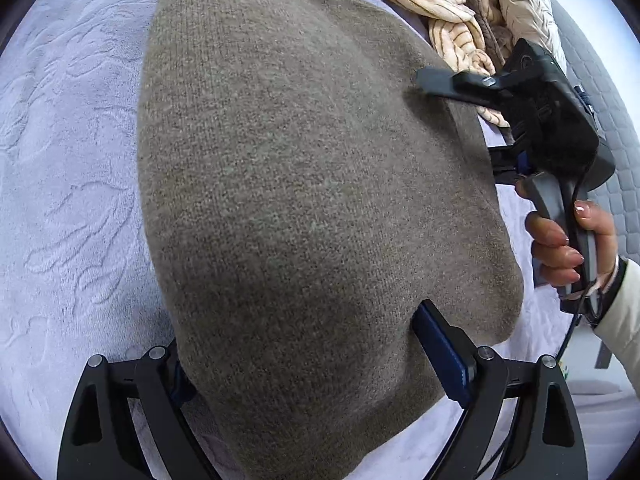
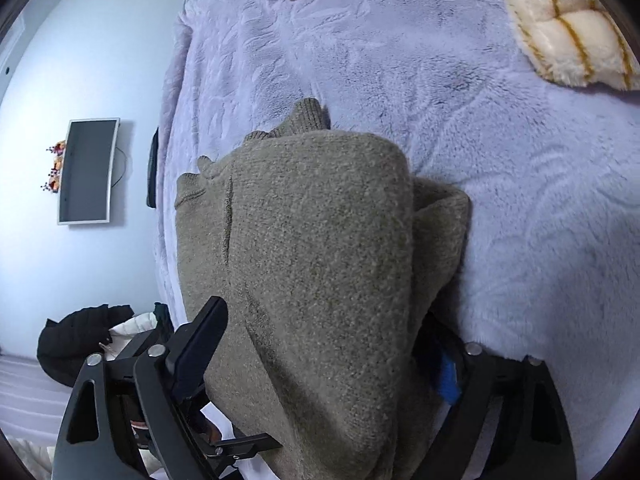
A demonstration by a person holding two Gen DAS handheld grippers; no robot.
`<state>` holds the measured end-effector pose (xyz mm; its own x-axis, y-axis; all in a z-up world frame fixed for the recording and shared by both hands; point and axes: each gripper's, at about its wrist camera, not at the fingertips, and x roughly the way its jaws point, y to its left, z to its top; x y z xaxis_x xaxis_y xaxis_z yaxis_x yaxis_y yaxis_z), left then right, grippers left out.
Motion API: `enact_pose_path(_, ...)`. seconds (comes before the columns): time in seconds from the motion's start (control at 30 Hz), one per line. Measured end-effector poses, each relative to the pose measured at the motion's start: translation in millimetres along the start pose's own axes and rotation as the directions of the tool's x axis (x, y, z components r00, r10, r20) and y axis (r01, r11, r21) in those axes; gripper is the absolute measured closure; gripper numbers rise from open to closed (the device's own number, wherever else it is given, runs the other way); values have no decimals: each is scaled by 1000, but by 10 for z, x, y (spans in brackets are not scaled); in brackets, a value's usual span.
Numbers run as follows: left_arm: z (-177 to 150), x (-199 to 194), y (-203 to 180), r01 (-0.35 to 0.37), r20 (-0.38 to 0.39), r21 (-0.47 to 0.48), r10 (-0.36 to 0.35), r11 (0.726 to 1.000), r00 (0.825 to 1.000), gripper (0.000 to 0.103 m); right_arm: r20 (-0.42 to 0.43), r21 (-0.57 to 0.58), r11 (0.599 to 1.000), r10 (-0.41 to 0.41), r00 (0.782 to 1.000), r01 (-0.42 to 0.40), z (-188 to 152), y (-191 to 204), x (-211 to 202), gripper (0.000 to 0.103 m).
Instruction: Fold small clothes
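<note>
A folded grey-brown knitted sweater (image 1: 304, 200) lies on the lilac plush bedspread (image 1: 68, 184). My left gripper (image 1: 308, 364) has its jaws wide apart around the sweater's near edge; the cloth covers the left finger. In the left wrist view my right gripper (image 1: 460, 96) reaches in from the right, one finger on top of the sweater's right edge. In the right wrist view the sweater (image 2: 320, 272) fills the space between the jaws of my right gripper (image 2: 320, 344), and its right finger is tucked under the cloth. The sleeve cuffs poke out at the far end.
A cream striped fluffy garment (image 1: 448, 4) lies heaped at the far right of the bed, also in the right wrist view (image 2: 568, 28). A wall-mounted screen (image 2: 86, 172) and a dark jacket (image 2: 76, 340) are beyond the bed's edge.
</note>
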<state>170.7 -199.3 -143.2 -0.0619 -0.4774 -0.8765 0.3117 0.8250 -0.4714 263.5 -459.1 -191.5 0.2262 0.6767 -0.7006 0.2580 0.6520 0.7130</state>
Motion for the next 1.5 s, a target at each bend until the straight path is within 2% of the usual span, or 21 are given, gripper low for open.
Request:
enact_pose_path(0.03,-7,-16,-15,-9,14,-2,9,1000,1000,20,-3,5,999,-39,999,39,-6,-5,-8,41)
enact_pose_path(0.07,-27,-45,-24,-10,28,-2,10,1000,1000,29,-1,10,999,-42,999,42,-17,-16,-30,45)
enact_pose_path(0.1,-44,-83,-29,-1,38,-7,1,1000,999,37,6,13,1000,-24,1000,24,-37,-17,-64,54)
enact_pose_path(0.2,-68,-177,-42,12,55,-4,-12,1000,998,47,23,18,1000,24,999,-24,-98,15,-155,61)
enact_pose_path(0.4,-26,-423,-146,62,93,10,-62,998,994,51,63,37,993,106,992,-109,-208,176,-302,65)
enact_pose_path(0.63,-104,-825,-249,90,130,29,-93,996,987,51,76,-18,985,170,983,-169,-447,574,-522,67)
enact_pose_path(0.73,-212,-997,-272,93,141,34,-97,995,985,51,70,-35,982,190,979,-187,-566,729,-578,67)
enact_pose_path(0.87,-414,-1153,-286,59,146,65,-68,996,987,51,61,-39,976,215,975,-212,-813,865,-570,67)
enact_pose_path(1.13,-1033,-1444,-193,35,149,55,-43,998,988,51,24,-28,963,268,963,-267,-1394,991,-347,67)
enact_pose_path(1.27,-1353,-1347,11,10,116,12,-11,1000,993,51,-27,-22,971,239,971,-240,-1616,948,-62,67)
enact_pose_path(1.37,-1511,-1107,218,-51,57,-37,53,998,997,51,-74,-1,987,163,984,-164,-1697,775,221,67)
enact_pose_path(1.43,-1604,-934,380,-98,-2,-55,98,994,995,51,-97,0,997,78,992,-78,-1718,639,360,67)
enact_pose_path(1.5,-1666,-898,485,-114,-14,-80,113,990,993,40,-97,27,999,23,995,-21,-1714,499,406,67)
